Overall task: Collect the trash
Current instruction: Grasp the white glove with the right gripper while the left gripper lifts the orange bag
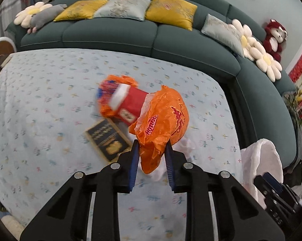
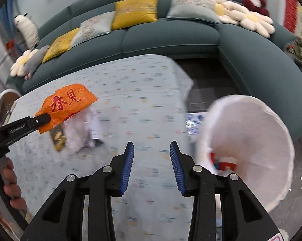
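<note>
In the left wrist view, the left gripper (image 1: 152,146) is seen with its jaws drawn in on the lower tail of an orange plastic bag (image 1: 163,120), which is pinched between the blue pads and hangs clear above the tabletop (image 1: 40,92). The thin film is gripped at a bunched end, probably so that the whole bag can be lifted in one piece. Red printing can be made out on it, including the word "HOTTING" set in an oval. A red packet with a white label (image 1: 128,105) lies by the bag's far end, its writing too blurred to be read. A dark packet with gold print (image 1: 107,138) lies flat on the tabletop below, near its middle. At the right edge a white bin liner (image 1: 259,160) is partly shown.

In the right wrist view, the right gripper (image 2: 152,148) is held over the tabletop's near edge with its jaws partly open and nothing between them. The white-lined bin (image 2: 251,140) stands just off the tabletop's right edge, mouth open, presumably placed there so that trash can be dropped straight in. The orange bag is seen at far left in the other gripper, with large red Chinese characters on it.
</note>
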Demonstrator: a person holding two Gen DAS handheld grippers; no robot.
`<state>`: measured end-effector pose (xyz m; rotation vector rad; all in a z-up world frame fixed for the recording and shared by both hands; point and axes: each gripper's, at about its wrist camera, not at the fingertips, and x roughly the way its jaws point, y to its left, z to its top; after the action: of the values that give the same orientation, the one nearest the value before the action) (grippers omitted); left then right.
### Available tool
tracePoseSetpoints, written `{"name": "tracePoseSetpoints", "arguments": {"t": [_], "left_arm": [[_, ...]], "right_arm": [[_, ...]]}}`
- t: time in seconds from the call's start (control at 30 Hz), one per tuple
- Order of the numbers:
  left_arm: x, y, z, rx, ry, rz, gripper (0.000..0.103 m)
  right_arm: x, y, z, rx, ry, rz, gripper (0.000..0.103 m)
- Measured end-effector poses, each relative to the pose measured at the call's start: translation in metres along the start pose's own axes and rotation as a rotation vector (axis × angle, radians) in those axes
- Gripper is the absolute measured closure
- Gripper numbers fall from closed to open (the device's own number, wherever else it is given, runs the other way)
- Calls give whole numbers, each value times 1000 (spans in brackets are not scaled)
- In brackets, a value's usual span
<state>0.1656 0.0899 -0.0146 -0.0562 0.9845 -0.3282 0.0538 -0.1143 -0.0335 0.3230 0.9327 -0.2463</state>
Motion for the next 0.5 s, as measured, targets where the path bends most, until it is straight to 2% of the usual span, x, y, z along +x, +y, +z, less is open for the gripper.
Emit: {"name": "tracePoseSetpoints", "arguments": {"t": [0.23,0.5], "left_arm": [[-19,43,-8,-59,-15,27,79],[-17,59,-10,-47,-15,24,79]], "right_arm": [[31,52,13,-61,42,77,66],[74,88,31,-72,105,109,66]]}}
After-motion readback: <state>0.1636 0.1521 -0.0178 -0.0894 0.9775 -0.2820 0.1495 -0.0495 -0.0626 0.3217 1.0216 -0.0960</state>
